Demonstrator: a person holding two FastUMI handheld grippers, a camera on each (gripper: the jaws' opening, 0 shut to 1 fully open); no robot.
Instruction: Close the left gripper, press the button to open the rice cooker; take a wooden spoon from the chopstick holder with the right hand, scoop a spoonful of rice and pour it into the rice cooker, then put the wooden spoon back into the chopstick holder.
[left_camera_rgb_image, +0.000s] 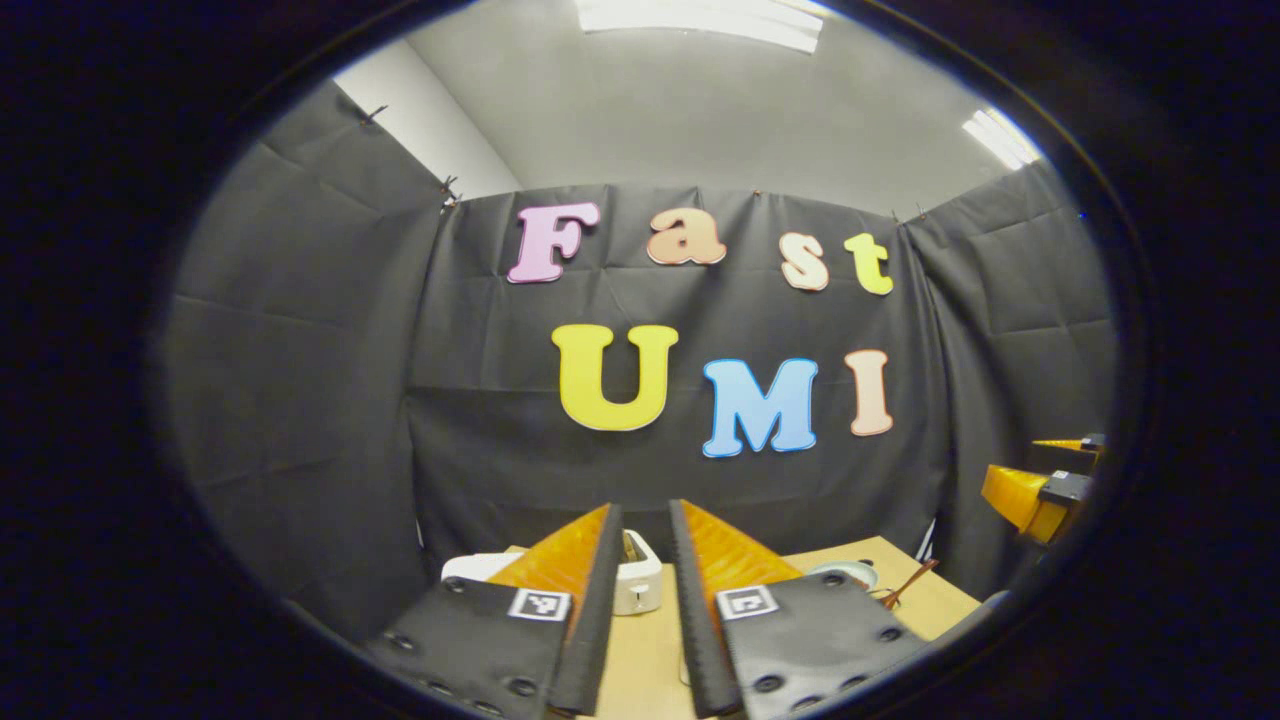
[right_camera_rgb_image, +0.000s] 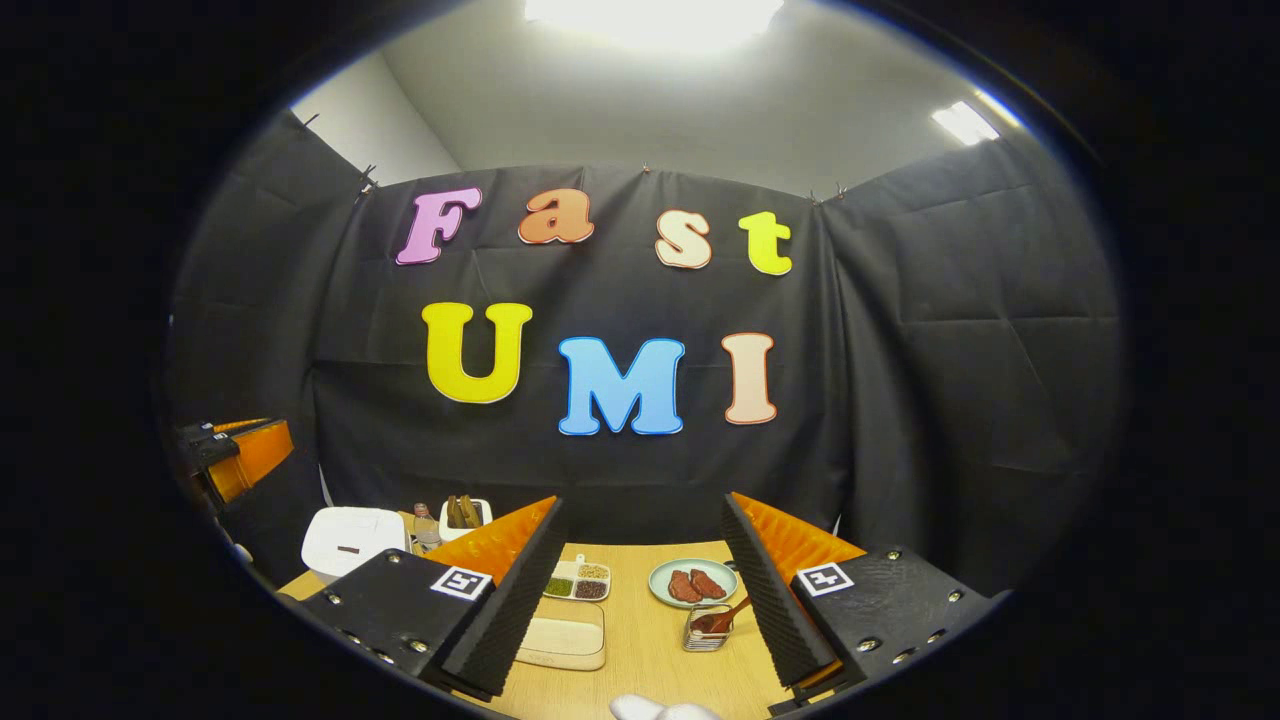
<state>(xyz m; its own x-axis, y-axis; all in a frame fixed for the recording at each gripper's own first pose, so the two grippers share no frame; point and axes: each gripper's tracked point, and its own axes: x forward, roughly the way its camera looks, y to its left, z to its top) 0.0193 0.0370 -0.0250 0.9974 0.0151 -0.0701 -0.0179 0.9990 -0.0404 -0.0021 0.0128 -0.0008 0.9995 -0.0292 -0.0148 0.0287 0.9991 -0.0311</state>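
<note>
From my left gripper (left_camera_rgb_image: 645, 560) I look across a light wooden counter (left_camera_rgb_image: 640, 650); its jaws stand nearly together with a narrow gap, grasping nothing. Between them I see part of a white container (left_camera_rgb_image: 640, 585), which I cannot identify with certainty. At far right the other gripper (left_camera_rgb_image: 1040, 490) hangs above the counter's edge.

From my right gripper (right_camera_rgb_image: 645, 560), jaws spread wide and released, I see the white rice cooker (right_camera_rgb_image: 350, 540) at the counter's far left with its lid down. Just right of it stand a small bottle (right_camera_rgb_image: 425, 527) and a white holder (right_camera_rgb_image: 465, 515) with brown utensils. Between the jaws sit a compartment dish of grains (right_camera_rgb_image: 578, 580), a lidded clear box (right_camera_rgb_image: 562, 635), a plate of reddish food (right_camera_rgb_image: 692, 583), and a wire chopstick holder (right_camera_rgb_image: 706, 632) carrying the wooden spoon (right_camera_rgb_image: 728, 615), tilted rightward.
</note>
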